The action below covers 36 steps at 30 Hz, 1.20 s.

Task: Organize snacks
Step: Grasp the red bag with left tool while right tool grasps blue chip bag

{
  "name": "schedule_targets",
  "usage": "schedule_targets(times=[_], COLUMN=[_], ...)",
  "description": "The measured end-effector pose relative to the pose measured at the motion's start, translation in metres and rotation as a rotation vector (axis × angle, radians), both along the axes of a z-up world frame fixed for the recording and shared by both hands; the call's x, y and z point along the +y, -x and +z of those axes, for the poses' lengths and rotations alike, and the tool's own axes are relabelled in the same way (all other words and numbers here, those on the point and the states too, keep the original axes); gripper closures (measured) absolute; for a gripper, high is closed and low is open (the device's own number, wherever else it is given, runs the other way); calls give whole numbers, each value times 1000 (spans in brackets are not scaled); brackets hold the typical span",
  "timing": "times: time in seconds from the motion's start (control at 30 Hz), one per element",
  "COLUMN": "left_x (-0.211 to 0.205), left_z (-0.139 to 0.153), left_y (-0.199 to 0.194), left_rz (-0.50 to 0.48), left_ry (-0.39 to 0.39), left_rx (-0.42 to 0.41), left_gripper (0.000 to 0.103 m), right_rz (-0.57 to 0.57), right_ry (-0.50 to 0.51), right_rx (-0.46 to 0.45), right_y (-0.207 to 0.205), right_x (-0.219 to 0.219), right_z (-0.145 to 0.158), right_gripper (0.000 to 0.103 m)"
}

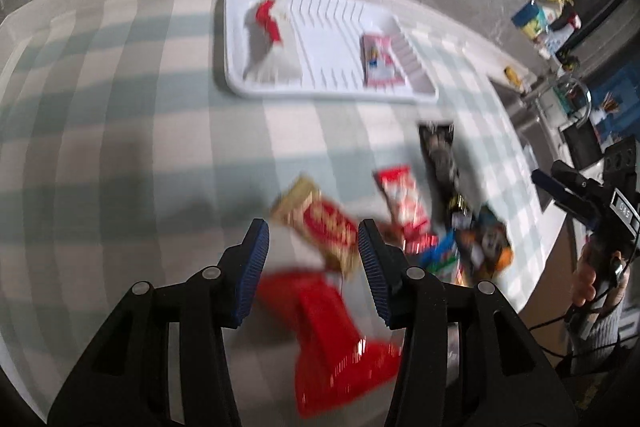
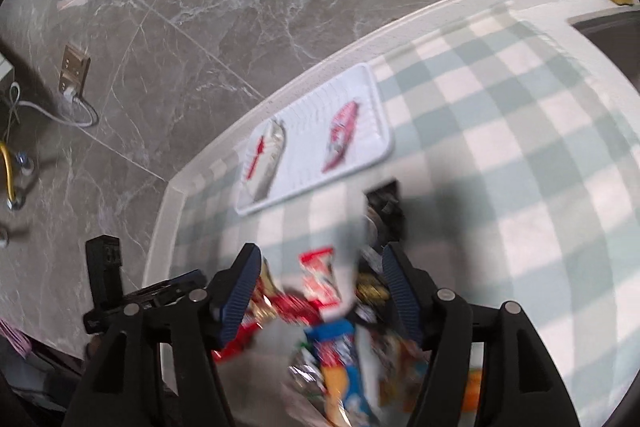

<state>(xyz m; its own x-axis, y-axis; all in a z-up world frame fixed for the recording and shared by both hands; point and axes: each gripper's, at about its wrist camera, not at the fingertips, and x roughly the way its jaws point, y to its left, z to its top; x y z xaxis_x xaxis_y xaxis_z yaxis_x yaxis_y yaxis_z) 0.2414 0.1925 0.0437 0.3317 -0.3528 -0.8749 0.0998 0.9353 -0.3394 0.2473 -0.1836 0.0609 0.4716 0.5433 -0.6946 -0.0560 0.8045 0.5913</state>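
Note:
A white ribbed tray lies at the far side of the checked tablecloth and holds a silver-and-red packet and a pink packet. The tray also shows in the right wrist view. My left gripper is open above a gold-and-red snack bar and a big red packet. My right gripper is open over a pile of snacks with a blue packet and a red-and-white bar.
A long black packet and a red-and-white bar lie right of the left gripper. The table edge runs left of the tray in the right wrist view, with grey marble floor beyond. A sink lies at the far right.

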Motion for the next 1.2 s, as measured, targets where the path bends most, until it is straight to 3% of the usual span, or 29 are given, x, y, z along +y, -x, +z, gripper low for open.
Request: schedule_targets(times=[0.37,0.5,0.87,1.2], left_x=[-22,-25,-23,-23], left_z=[-18,-26,-49,-53], left_y=[44,51,68,69], left_rz=[3,13,32,22], left_ry=[-91,-102,-130,-139], left_rx=[70,93,123,109], left_gripper=[59,58,58,58], right_rz=[-44,-40,-23,-110], right_ry=[82,53,-91,-158], right_rx=[69,90,185,261], right_y=[67,76,67,44], right_x=[-33,-34,-16,-12], right_z=[-37,-45,-71,-86], right_gripper=[34,34,31,27])
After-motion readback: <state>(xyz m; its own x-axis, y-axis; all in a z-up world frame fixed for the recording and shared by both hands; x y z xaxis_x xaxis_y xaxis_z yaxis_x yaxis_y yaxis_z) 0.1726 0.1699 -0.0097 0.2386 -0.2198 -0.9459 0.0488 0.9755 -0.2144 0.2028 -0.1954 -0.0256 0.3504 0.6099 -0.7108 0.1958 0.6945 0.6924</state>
